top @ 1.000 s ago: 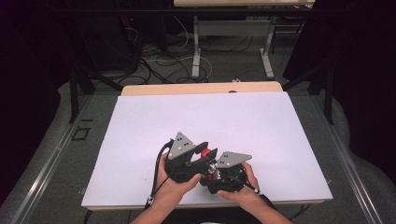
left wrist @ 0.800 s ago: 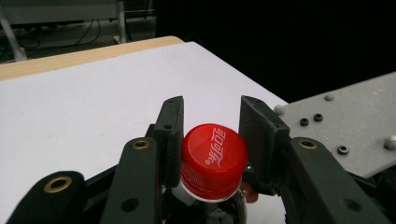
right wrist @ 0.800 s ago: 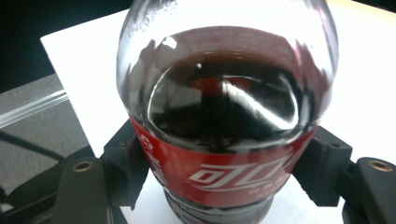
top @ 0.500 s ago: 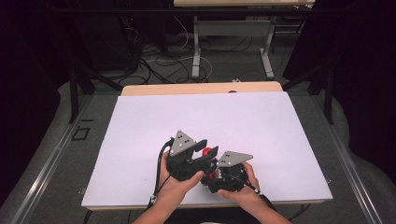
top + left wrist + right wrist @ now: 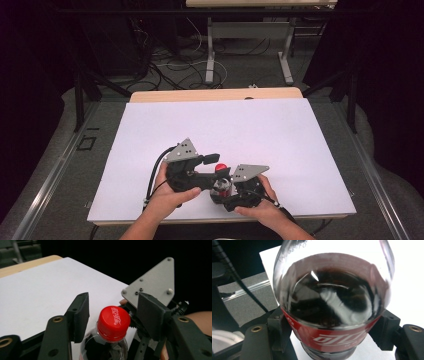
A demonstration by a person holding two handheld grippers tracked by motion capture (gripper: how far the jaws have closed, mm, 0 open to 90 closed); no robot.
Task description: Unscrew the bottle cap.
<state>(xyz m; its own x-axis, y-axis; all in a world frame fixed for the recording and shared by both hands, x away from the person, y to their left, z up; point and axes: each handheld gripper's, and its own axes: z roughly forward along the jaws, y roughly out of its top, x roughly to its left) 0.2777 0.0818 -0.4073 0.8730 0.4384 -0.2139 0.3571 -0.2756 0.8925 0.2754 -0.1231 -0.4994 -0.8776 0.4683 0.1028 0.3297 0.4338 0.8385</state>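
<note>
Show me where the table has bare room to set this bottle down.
The white tabletop is bare beyond the grippers up to the wooden far edge, and toward both side edges. It is crowded at the near edge, where left gripper and right gripper meet around the bottle.

My tongs are matt black plastic with brushed grey metal plates. The bottle is glossy clear plastic; its red cap smooth. The counter looks matt white.

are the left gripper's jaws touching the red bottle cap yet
Apart. The left gripper view shows the left gripper with its jaws open either side of the red cap, a visible gap on each side.
</note>
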